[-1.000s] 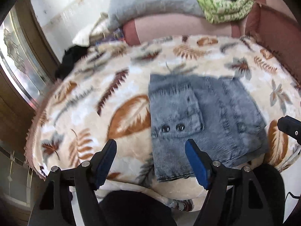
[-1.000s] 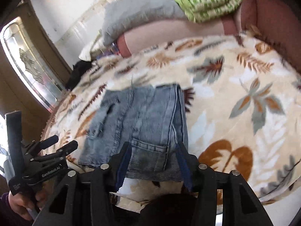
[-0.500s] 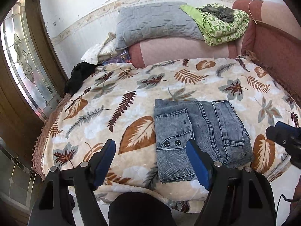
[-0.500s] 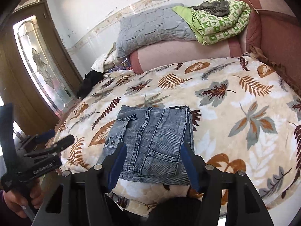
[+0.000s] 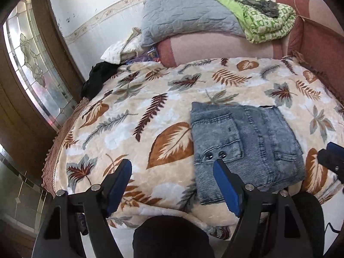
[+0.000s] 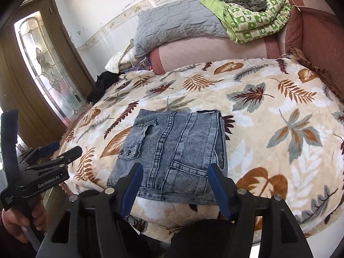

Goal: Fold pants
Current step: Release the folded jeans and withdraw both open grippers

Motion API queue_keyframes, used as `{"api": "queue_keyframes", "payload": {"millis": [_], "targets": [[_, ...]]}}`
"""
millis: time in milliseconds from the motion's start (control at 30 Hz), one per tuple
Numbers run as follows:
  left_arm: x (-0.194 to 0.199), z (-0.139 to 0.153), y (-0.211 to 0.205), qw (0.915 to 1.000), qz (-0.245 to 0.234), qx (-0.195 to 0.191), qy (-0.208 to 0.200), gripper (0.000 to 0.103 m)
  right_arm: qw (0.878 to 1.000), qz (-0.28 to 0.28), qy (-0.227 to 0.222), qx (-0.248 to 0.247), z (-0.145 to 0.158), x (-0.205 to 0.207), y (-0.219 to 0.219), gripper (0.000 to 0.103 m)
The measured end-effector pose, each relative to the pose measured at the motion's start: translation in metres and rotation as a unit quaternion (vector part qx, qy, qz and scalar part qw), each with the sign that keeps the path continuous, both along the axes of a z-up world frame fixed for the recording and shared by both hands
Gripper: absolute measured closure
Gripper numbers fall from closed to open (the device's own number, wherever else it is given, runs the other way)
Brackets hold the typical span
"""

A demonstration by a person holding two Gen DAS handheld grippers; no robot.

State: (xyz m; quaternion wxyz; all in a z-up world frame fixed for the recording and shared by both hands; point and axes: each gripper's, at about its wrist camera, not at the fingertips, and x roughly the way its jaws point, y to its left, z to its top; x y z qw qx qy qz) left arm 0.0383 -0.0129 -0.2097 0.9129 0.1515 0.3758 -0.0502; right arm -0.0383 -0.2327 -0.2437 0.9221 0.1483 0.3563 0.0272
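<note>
The grey-blue denim pants [image 5: 245, 144] lie folded into a compact rectangle near the front edge of the bed; they also show in the right wrist view [image 6: 172, 152]. My left gripper [image 5: 172, 182] is open and empty, held above the bed's front edge, left of the pants. My right gripper [image 6: 174, 185] is open and empty, just in front of the pants' near edge. The left gripper also appears at the left of the right wrist view [image 6: 58, 150], held in a hand. The right gripper's tip shows at the right edge of the left wrist view [image 5: 331, 157].
The bed carries a leaf-print blanket [image 5: 150, 116]. At its head lie a grey pillow [image 5: 189, 17], a folded green quilt [image 5: 266, 21] and a pink bolster [image 5: 215, 49]. A black garment [image 5: 99, 79] lies at the far left corner. A glass-panelled wooden door [image 5: 32, 68] stands at left.
Both grippers have pulled back and up from the folded pants, so more of the bed and the room shows. The pants have stayed in place. Both grippers stay open.
</note>
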Motion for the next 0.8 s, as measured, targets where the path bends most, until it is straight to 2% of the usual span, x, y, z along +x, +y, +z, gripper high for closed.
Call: {"api": "queue_keyframes", "payload": {"millis": [800], "targets": [[0.022, -0.023, 0.030, 0.9987, 0.044, 0.007, 0.026, 0.024, 1.000, -0.013, 0.019, 0.008, -0.009, 0.008, -0.003, 0.034]]}}
